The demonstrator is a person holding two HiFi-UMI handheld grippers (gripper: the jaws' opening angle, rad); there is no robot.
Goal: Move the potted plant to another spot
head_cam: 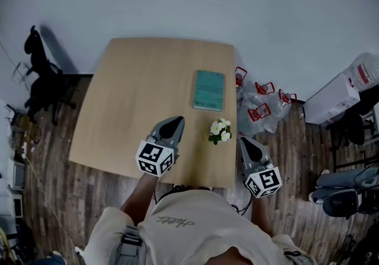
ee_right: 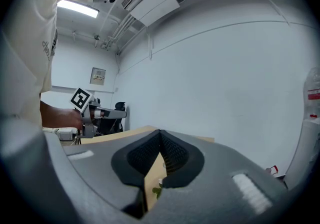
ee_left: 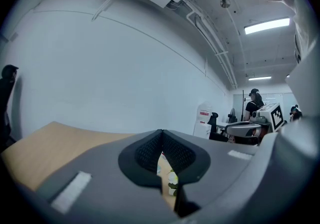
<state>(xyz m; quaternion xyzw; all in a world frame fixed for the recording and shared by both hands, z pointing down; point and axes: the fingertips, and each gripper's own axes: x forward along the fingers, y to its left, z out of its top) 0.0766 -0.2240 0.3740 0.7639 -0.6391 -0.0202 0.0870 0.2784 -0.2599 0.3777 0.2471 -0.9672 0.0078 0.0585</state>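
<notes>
Head view, looking steeply down: the left gripper point(head_cam: 177, 120) holds its jaws pressed together with nothing between them. The right gripper point(head_cam: 248, 141) looks closed and empty as well, its tips meeting at a point in its own view. Between the two sets of fingertips, right of the left pair and just left of and slightly beyond the right pair, stands the potted plant point(head_cam: 220, 131). It is close to the near edge of the table point(head_cam: 136, 86) and touched by neither tool. Through the slit under each closed pair of tips a sliver of white bloom and green leaf shows, so both grippers point roughly toward it. Judged from its small spray of white flowers, the plant is likely light and easy to tip, with soft blossoms and stems that would crush or bend. The pot itself is hidden beneath the flowers from above, yet it is probably the stiff part and the place to grip, low on its wall, once the jaws are spread. Farther beyond the fingertips lies a teal book point(head_cam: 208, 90), well apart from the plant. The count: one potted plant, one book, one table, two grippers. Off to the right, beyond the right gripper, clear plastic bags point(head_cam: 260, 107) with red fittings, too jumbled to count, sit on the wooden floor point(head_cam: 296, 145).
</notes>
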